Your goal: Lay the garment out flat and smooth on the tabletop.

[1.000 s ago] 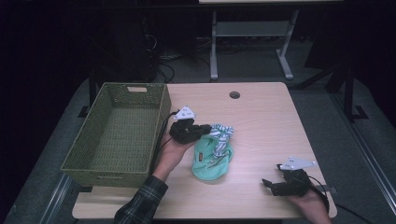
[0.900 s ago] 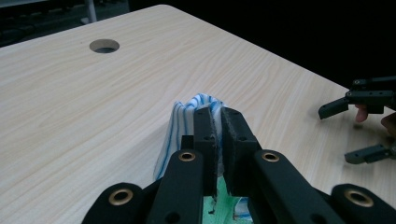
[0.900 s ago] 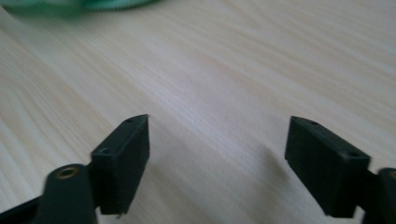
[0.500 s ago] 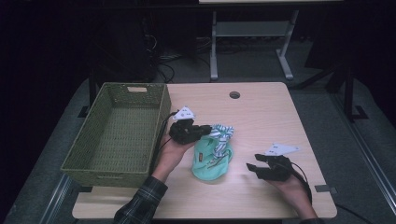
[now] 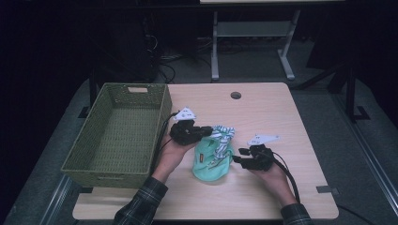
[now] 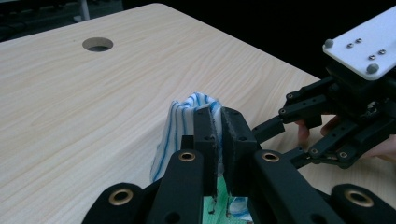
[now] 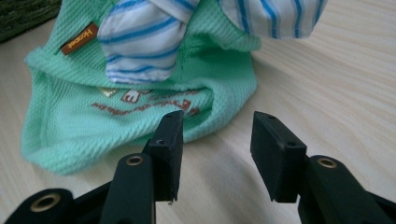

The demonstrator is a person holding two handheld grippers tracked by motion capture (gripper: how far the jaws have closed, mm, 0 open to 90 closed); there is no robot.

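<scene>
A mint-green knit garment (image 5: pixel 210 161) with blue-and-white striped sleeves (image 5: pixel 223 136) lies bunched at the middle of the table. My left gripper (image 5: pixel 206 132) sits at its far left end, shut on a fold of the striped cloth (image 6: pixel 180 126), which stands up around the closed jaws (image 6: pixel 218 116). My right gripper (image 5: pixel 238 157) rests low just right of the garment, pointing at it. Its jaws (image 7: pixel 215 140) have just been closing; they stand apart over bare wood with nothing between them, the green hem (image 7: pixel 93 126) just beyond the tips.
A green woven basket (image 5: pixel 159 122) stands on the table's left side, right behind my left hand. A round cable hole (image 5: pixel 235 95) is at the far middle of the wooden table (image 5: pixel 281 117). Cables trail from both grippers.
My right gripper has moved from the front right of the table leftward up to the garment's edge, and its jaws stand narrower. The left gripper has kept still with the striped cloth in it.
</scene>
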